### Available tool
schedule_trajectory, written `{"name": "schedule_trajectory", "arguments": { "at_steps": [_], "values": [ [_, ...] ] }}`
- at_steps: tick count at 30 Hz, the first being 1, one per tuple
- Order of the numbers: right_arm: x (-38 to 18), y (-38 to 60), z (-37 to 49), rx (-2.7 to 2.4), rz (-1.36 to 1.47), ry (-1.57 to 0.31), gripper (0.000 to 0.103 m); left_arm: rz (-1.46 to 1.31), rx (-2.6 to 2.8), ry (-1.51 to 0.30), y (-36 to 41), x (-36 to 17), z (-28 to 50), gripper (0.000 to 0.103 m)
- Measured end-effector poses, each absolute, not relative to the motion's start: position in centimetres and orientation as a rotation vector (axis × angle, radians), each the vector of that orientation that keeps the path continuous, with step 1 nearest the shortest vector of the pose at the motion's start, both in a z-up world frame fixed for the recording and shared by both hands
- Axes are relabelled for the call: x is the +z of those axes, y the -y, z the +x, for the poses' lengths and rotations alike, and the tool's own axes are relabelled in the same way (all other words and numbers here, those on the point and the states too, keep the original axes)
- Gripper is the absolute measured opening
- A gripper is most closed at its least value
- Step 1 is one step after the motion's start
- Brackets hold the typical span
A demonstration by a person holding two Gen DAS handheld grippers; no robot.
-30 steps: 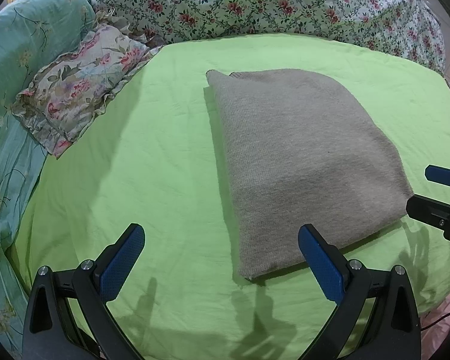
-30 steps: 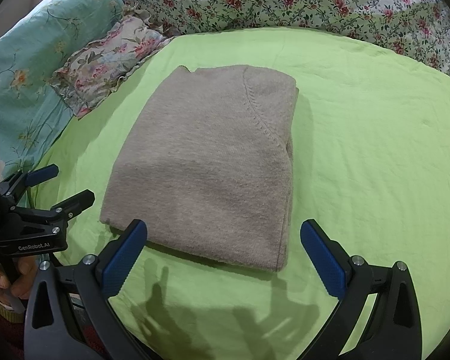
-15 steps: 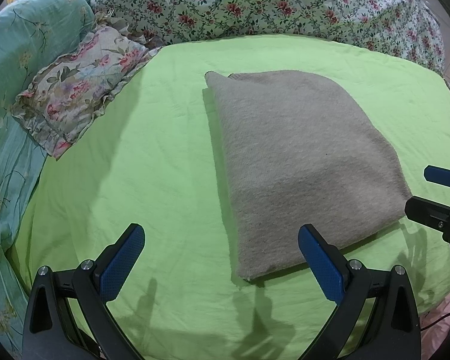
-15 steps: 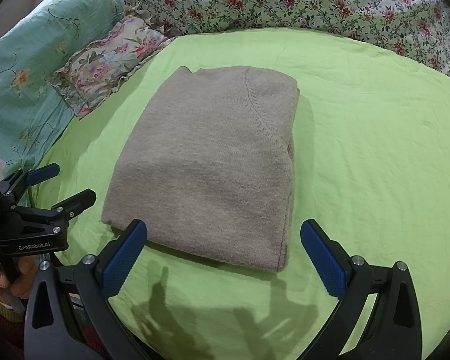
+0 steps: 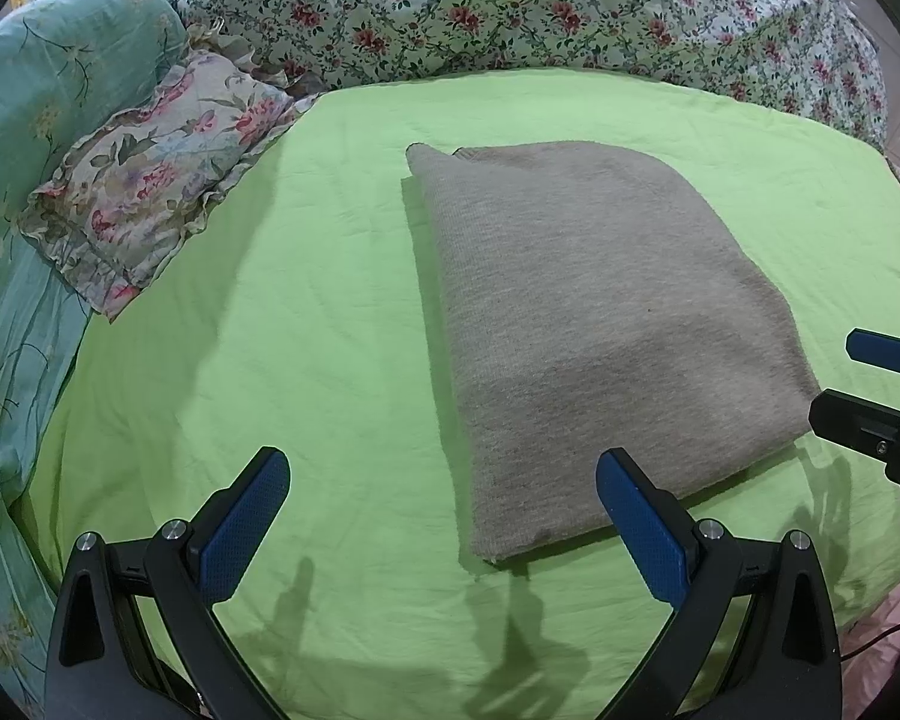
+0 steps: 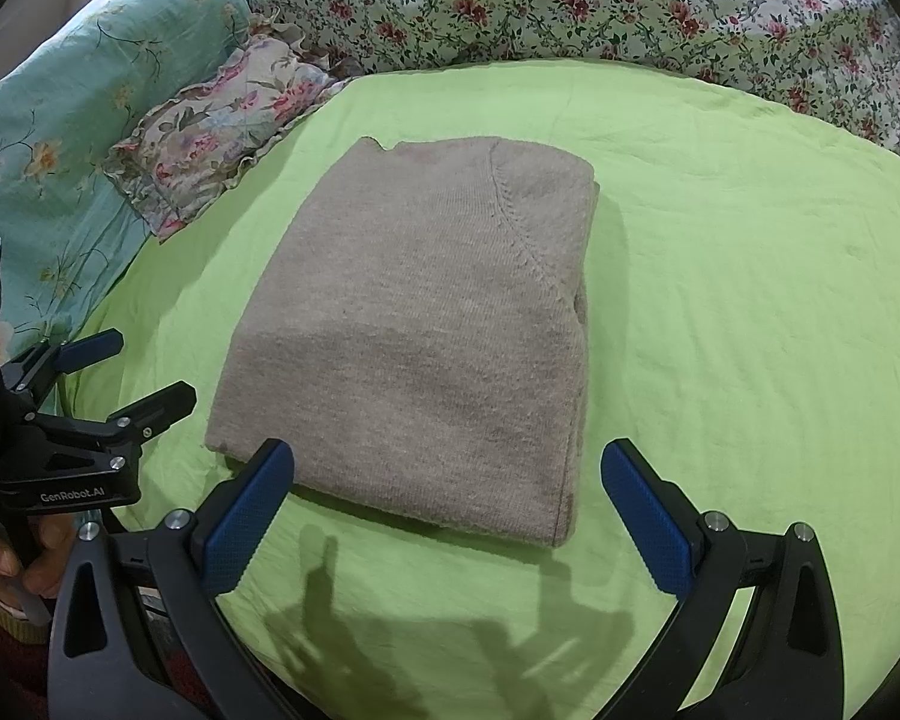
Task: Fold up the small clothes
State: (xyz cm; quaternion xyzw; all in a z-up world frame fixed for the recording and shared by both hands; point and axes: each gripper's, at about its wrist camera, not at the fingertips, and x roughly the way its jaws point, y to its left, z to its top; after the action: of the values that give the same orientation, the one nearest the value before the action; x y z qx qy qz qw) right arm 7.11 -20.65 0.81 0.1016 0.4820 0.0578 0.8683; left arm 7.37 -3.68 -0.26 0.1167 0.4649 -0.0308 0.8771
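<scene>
A grey-beige knit sweater (image 5: 600,324) lies folded into a flat rectangle on the lime-green sheet (image 5: 306,324); the right wrist view shows the sweater (image 6: 426,336) with its raglan seam on top. My left gripper (image 5: 444,528) hovers open before the sweater's near left corner, nothing between its blue pads. In that view the right gripper (image 5: 852,378) is at the far right edge, also open. My right gripper (image 6: 450,510) is open just short of the sweater's near edge, empty. The left gripper (image 6: 126,366), held by a hand, sits left of the sweater.
A ruffled floral pillow (image 5: 144,198) lies at the left on the green sheet (image 6: 750,300). A teal floral duvet (image 5: 24,120) runs along the left side and a white floral quilt (image 5: 540,6) is bunched across the back. The bed's edge is close on the right.
Almost nothing differs: both grippers stay open and apart from the sweater, with only a slight drift of the views. The sweater lies still.
</scene>
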Motion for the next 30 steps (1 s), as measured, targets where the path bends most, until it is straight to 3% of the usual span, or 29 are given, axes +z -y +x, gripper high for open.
{"name": "schedule_trajectory", "arguments": {
  "at_steps": [30],
  "values": [
    [1.4,21.8,9.0,0.12,0.201,-1.0,0.102,0.232,-0.065,-0.938,3.4,0.4,8.7,0.102]
  ]
}}
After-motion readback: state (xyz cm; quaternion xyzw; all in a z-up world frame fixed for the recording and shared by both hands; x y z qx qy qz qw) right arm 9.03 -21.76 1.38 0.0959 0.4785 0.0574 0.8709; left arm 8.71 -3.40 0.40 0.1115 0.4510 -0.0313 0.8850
